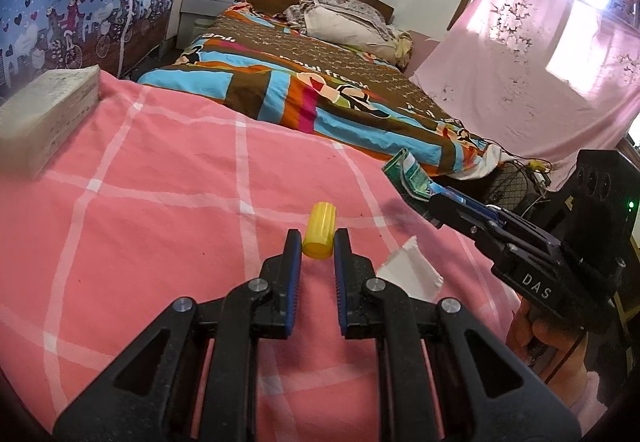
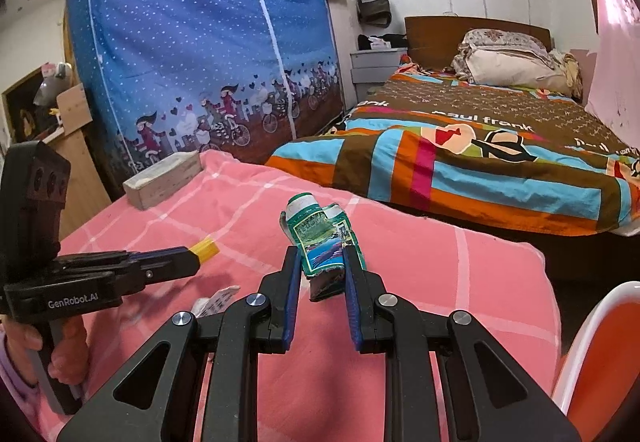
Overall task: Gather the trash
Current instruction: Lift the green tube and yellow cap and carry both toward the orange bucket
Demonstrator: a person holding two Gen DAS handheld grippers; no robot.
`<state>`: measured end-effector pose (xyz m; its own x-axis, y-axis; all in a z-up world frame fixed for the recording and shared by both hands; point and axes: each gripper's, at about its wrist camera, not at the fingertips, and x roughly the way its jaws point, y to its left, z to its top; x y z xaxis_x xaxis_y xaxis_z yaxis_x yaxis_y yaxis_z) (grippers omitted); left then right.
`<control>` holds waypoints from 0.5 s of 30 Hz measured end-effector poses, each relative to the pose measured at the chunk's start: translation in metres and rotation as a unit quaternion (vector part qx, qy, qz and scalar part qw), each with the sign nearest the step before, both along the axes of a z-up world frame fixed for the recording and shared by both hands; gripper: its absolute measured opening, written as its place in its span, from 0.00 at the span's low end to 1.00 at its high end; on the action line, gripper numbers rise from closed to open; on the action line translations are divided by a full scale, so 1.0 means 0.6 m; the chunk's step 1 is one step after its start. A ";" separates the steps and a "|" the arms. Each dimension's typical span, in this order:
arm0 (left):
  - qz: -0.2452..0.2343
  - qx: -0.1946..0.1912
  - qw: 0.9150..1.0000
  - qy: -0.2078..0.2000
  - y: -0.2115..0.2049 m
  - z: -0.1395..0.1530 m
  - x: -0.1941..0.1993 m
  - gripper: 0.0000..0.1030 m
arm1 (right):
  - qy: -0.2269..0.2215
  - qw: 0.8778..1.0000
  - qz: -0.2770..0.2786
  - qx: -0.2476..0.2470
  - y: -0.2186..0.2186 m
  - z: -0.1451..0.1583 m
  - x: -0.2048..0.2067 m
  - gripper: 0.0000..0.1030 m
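Room: bedroom, a pink checked blanket (image 1: 160, 182) up front, a colourful striped bed (image 2: 480, 162) behind it, blue wardrobe cover (image 2: 192, 42) off to the side.
Left gripper (image 1: 317, 242): clamped on a little yellow cap (image 1: 319, 229), held just above the blanket.
Right gripper (image 2: 322, 262): pinching a crumpled green carton (image 2: 320, 238), lifted off the blanket too.
Other trash: white paper scrap (image 1: 412, 274) lying on the blanket between the two tools.
Extra: pale block (image 1: 48, 118) sitting at the blanket's far corner.
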<state>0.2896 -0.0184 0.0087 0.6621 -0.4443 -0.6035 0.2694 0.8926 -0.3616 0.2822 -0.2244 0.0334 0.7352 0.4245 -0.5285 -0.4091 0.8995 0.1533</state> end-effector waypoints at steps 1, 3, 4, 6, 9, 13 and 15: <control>0.000 0.000 1.000 -0.001 0.000 0.000 -0.001 0.19 | -0.003 1.000 0.000 -0.003 0.002 0.000 -0.004 0.18; 0.000 -0.002 1.000 -0.003 0.001 0.001 -0.003 0.19 | -0.008 1.000 0.001 -0.007 0.005 0.001 -0.010 0.18; 0.001 -0.004 1.000 -0.002 0.002 0.001 -0.004 0.19 | -0.010 1.000 0.001 -0.009 0.007 0.002 -0.013 0.18; 0.004 -0.006 1.000 0.000 0.004 0.000 -0.005 0.19 | -0.013 1.000 -0.002 -0.010 0.006 0.002 -0.015 0.18; 0.007 -0.006 1.000 0.001 0.003 -0.001 -0.008 0.19 | -0.016 1.000 -0.002 -0.008 0.004 0.003 -0.021 0.18; 0.005 -0.007 1.000 -0.004 0.000 0.000 -0.017 0.19 | -0.015 1.000 -0.002 -0.002 0.001 0.002 -0.025 0.18; 0.003 -0.005 1.000 -0.005 -0.003 0.000 -0.019 0.19 | -0.015 1.000 -0.002 -0.002 0.003 0.002 -0.027 0.18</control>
